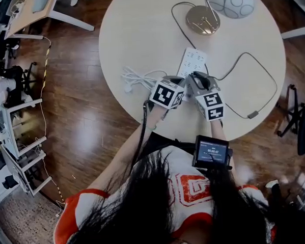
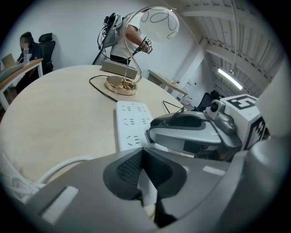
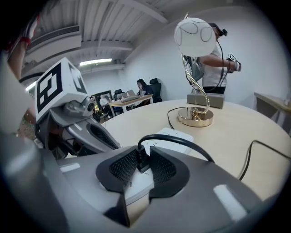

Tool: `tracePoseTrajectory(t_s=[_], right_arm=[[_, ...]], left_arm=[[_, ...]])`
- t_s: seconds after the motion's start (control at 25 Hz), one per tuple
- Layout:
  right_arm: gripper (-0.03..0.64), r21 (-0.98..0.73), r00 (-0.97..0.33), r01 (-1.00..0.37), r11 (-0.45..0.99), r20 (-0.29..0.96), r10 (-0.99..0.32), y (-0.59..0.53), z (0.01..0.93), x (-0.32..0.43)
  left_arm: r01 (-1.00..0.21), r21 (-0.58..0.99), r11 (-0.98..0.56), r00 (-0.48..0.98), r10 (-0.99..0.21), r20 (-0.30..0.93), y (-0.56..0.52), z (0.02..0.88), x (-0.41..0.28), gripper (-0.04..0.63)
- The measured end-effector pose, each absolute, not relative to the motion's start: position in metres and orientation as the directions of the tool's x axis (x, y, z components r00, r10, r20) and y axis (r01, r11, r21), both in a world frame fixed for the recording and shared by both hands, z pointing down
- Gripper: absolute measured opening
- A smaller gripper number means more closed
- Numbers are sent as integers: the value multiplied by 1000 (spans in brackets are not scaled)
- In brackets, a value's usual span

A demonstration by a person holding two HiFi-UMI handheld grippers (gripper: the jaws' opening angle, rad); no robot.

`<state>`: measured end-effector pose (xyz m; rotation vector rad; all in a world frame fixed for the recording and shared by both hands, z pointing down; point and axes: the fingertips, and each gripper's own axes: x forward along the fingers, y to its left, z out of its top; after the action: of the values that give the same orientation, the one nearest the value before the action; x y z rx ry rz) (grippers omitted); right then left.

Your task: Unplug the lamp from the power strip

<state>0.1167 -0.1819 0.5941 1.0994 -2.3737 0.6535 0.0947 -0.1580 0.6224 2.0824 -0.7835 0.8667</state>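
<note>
A white power strip lies on the round pale table. The gold-based lamp stands behind it, and its black cord runs to a black plug seated in the strip. My right gripper is shut on that plug, a pad on each side. The left gripper is shut on the near end of the strip, with a white edge showing between its pads. In the head view both grippers sit side by side at the strip's near end, the left gripper and the right gripper.
A bundle of white cable lies left of the strip. The lamp cord loops right to an inline switch near the table's edge. Behind the lamp stands another person. Wooden floor surrounds the table.
</note>
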Motion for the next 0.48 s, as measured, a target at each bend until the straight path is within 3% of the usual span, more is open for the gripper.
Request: tracePoseTrajectory(t_s=[0.24,0.4,0.48], right_arm=[[86,-365,-620,-784,503,514,-593,-181,596,123],[77,-180,-591,-780,599,528,-610,-175,590,119],[77,-185,-586,-788,587,515,-625,-175,586,121]], left_arm=[[-737,379,-559,579,-234,781,-155,624,95,0],[-727,435,-531,614,-218,759,-154,624,96,0],[-716,437,-544,623,-215,752,-155,622,98,0]])
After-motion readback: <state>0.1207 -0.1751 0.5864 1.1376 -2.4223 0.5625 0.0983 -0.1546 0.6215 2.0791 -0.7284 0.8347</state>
